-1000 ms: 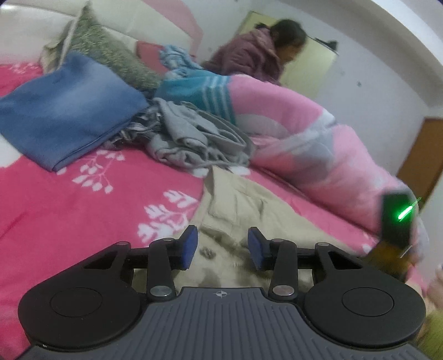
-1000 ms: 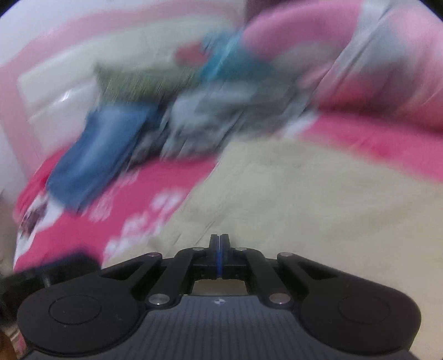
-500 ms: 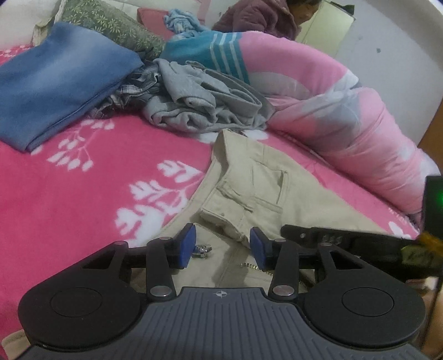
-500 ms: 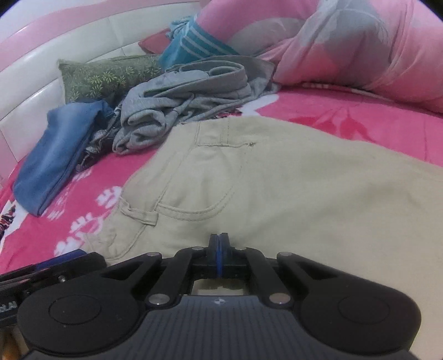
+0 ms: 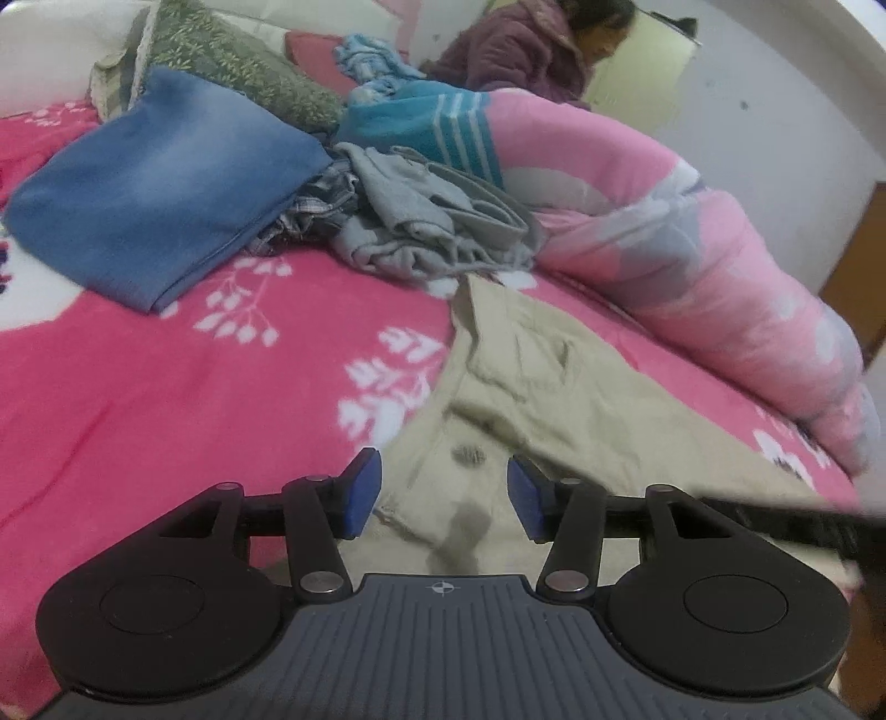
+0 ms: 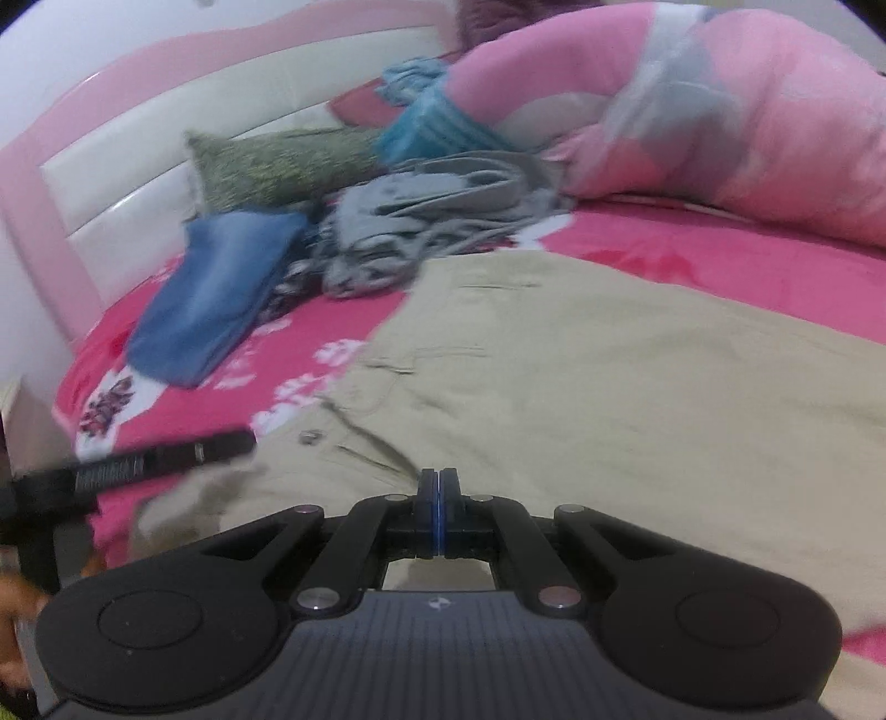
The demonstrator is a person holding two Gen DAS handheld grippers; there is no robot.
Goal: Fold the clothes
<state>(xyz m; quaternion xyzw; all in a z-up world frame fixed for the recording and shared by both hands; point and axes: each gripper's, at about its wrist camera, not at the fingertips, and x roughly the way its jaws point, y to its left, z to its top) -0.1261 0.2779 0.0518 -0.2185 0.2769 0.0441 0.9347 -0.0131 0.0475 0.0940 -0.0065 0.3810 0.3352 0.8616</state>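
Beige trousers (image 5: 554, 399) lie spread on the pink floral bedspread (image 5: 166, 415), waistband and metal button (image 5: 468, 454) facing my left gripper. The left gripper (image 5: 443, 493) hovers open just above the waistband, nothing between its blue pads (image 5: 362, 493). In the right wrist view the trousers (image 6: 609, 387) fill the middle, button (image 6: 310, 436) at the left. My right gripper (image 6: 437, 490) is shut just above the cloth, and no fabric shows between its pads. The left gripper's black finger (image 6: 166, 454) reaches in from the left there.
A folded blue garment (image 5: 166, 194), a crumpled grey pile (image 5: 432, 232) and a green pillow (image 5: 238, 61) lie behind the trousers. A rolled pink quilt (image 5: 692, 249) runs along the right. A person (image 5: 526, 50) sits at the back. The bed has a pink headboard (image 6: 166, 138).
Both views shifted slightly over the trousers. The left gripper pulled back a little and stays open. The right gripper stays shut, and its view now takes in more of the headboard.
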